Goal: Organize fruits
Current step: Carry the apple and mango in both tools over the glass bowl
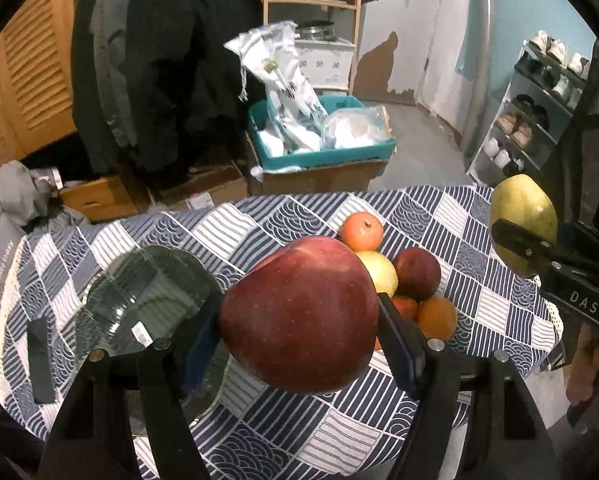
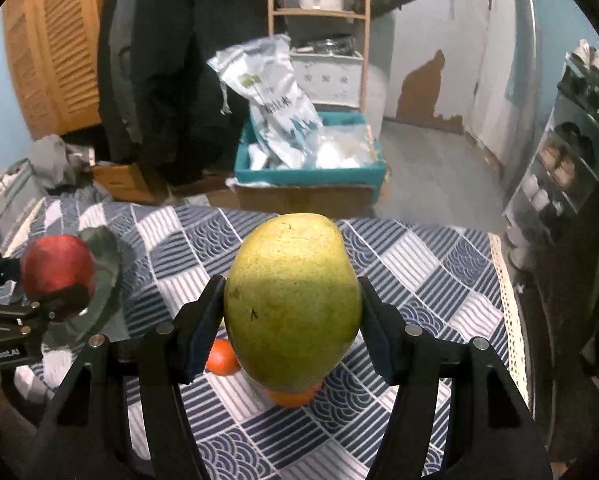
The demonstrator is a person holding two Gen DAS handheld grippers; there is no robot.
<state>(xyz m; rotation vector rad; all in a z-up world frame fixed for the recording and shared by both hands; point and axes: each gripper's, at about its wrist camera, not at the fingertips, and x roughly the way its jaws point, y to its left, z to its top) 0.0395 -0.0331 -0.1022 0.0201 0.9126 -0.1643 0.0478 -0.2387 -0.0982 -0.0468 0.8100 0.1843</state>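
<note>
Both tongs are loaded and in the air: the left gripper (image 1: 299, 316) is clenched on a large red apple (image 1: 299, 312), pads pressing its flanks, and the right gripper (image 2: 293, 308) grasps a yellow-green mango (image 2: 293, 300) the same way. Neither fruit has been set down, and the glass plate (image 1: 147, 300), at about nine o'clock from the apple in the left wrist view, looks bare, so I judge the sorting barely begun, if the plate is where the fruit is meant to go. What is left sits in a loose heap on the checked tablecloth (image 1: 479, 280), at roughly one to three o'clock of the held apple. There I count five pieces: one orange-red fruit with a small crown (image 1: 362, 230), one pale yellow fruit (image 1: 377, 270), one dark red fruit (image 1: 417, 274), one orange (image 1: 437, 316), and one smaller reddish-orange piece (image 1: 405, 306) mostly hidden behind the gripper finger. With the two held, that makes seven fruits in view, one plate, two grippers; more may lie hidden behind the apple.
</note>
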